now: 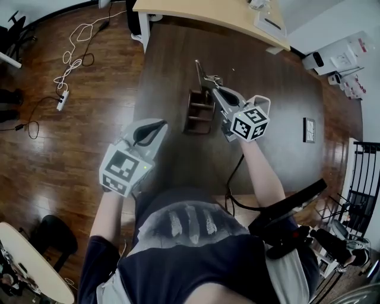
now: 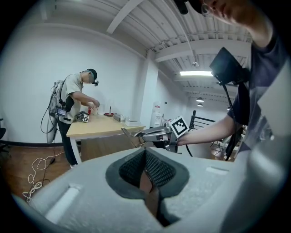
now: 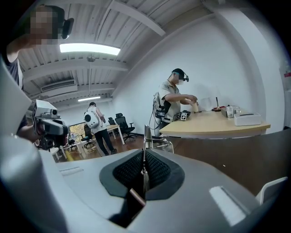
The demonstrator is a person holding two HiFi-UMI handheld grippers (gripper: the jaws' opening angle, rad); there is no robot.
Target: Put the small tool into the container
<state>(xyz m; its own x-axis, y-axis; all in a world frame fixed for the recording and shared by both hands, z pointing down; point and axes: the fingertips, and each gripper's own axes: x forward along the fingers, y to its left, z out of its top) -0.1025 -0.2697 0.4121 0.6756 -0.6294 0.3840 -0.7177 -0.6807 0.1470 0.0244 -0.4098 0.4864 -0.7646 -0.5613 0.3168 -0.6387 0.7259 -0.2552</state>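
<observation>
A thin metal tool (image 1: 205, 74) sticks out forward from my right gripper (image 1: 215, 90), whose jaws are shut on it. It hangs over the dark table (image 1: 279, 89), just right of and behind the dark wooden container (image 1: 199, 113). In the right gripper view the tool (image 3: 146, 136) stands upright between the pads of the right gripper (image 3: 143, 170). My left gripper (image 1: 155, 126) hovers at the table's left edge, near the container's left side. In its own view the left gripper (image 2: 145, 166) has its pads together with nothing between them, and the right gripper (image 2: 157, 135) shows ahead with the tool (image 2: 128, 136).
A light wooden desk (image 1: 208, 15) abuts the dark table's far end. A small dark framed object (image 1: 309, 129) lies on the table at the right. A power strip with white cables (image 1: 62, 98) lies on the wooden floor at the left. A person (image 2: 75, 107) works at the desk.
</observation>
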